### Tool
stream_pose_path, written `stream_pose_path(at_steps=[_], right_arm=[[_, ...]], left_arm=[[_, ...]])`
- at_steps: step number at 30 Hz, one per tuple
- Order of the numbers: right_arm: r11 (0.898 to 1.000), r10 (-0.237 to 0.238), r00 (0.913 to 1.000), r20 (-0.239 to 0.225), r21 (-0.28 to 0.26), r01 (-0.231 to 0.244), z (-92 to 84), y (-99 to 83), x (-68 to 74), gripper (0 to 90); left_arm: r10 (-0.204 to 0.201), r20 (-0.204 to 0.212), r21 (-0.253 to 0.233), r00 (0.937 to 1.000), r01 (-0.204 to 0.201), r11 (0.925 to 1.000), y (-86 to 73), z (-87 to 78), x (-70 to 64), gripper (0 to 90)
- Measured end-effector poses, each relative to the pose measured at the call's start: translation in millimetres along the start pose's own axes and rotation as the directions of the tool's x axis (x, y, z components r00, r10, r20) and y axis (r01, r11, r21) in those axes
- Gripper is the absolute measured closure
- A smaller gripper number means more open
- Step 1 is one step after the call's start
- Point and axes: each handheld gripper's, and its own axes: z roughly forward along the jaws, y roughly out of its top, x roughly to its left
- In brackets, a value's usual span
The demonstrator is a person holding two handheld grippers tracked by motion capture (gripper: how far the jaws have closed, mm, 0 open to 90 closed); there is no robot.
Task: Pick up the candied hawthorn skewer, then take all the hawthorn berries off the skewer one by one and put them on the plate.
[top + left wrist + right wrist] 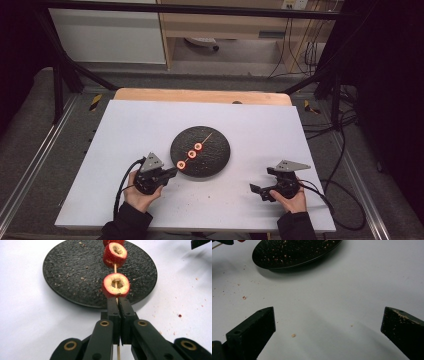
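Note:
A thin wooden skewer (206, 137) carries three red cored fruit pieces (190, 154) over a round black plate (215, 160) in the middle of the white table. My left gripper (172, 172) is shut on the skewer's near end, just off the plate's near left rim. In the left gripper view the nearest fruit piece (116, 285) sits right in front of the gripper (118, 300), and a second piece (115, 254) is farther along the skewer (115, 268). My right gripper (256, 190) rests open on the table to the plate's right, its fingers (253, 330) spread wide with nothing between them.
Crumbs and red specks (244, 297) lie scattered on the white table (250, 125) and on the plate (294, 252). A wooden strip (200, 96) runs along the table's far edge. Black cables (345, 200) trail off to the right.

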Motion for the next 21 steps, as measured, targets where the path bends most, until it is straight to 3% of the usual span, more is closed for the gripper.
stream_pose_path(at_steps=[7,13,21], right_arm=[[1.000,0.013,0.9999,-0.008,-0.004,-0.013,3.4,2.4,4.1,0.6],[1.000,0.014,0.9998,-0.015,-0.013,-0.015,6.7,7.3,10.0,0.6],[1.000,0.012,0.9998,-0.018,-0.012,-0.012,14.0,14.6,19.8,0.6]], left_arm=[[-0.008,-0.005,-0.020,1.0000,0.008,0.9998,-14.4,-10.7,5.5,88.4],[-0.029,0.018,-0.045,0.9994,0.030,0.9985,-21.7,-17.1,8.3,88.4],[-0.019,0.030,-0.064,0.9994,0.021,0.9977,-28.5,-21.6,7.4,88.4]])
